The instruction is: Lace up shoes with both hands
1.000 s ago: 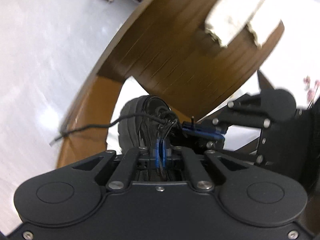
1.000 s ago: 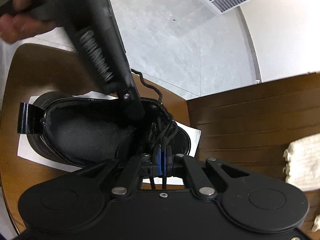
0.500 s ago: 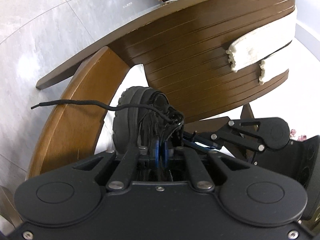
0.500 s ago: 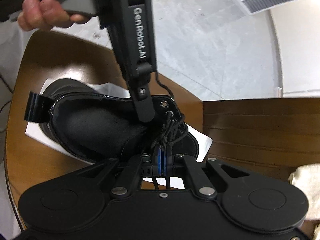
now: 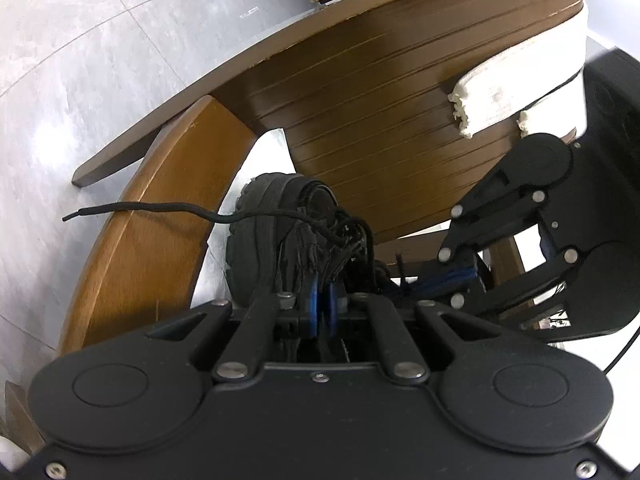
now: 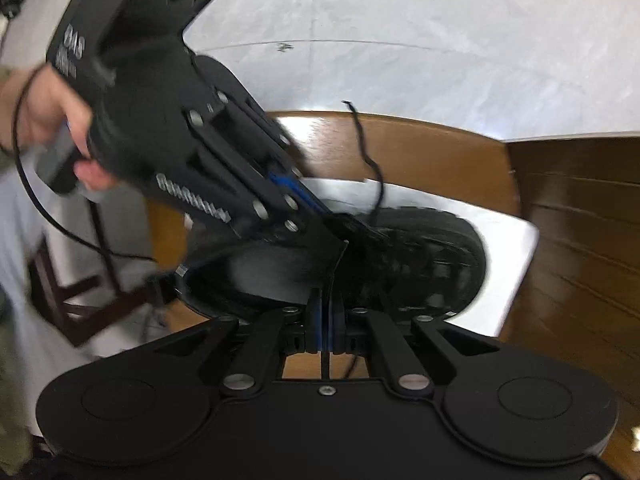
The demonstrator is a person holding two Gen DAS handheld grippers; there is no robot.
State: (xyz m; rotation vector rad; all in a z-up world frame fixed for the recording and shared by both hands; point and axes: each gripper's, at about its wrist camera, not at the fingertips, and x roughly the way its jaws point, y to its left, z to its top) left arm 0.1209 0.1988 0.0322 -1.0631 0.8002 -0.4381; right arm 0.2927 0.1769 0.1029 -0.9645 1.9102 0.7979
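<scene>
Now black boot (image 6: 420,264) lengthwise on white sheet (image 6: 516,248), toe pointing right

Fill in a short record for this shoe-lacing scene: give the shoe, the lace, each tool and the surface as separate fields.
shoe: black shoe lying on a white sheet
lace: black lace, free end sticking out past the table edge
left tool: shut at the shoe's lacing
right tool: shut on a lace strand
surface: brown wooden table
</scene>
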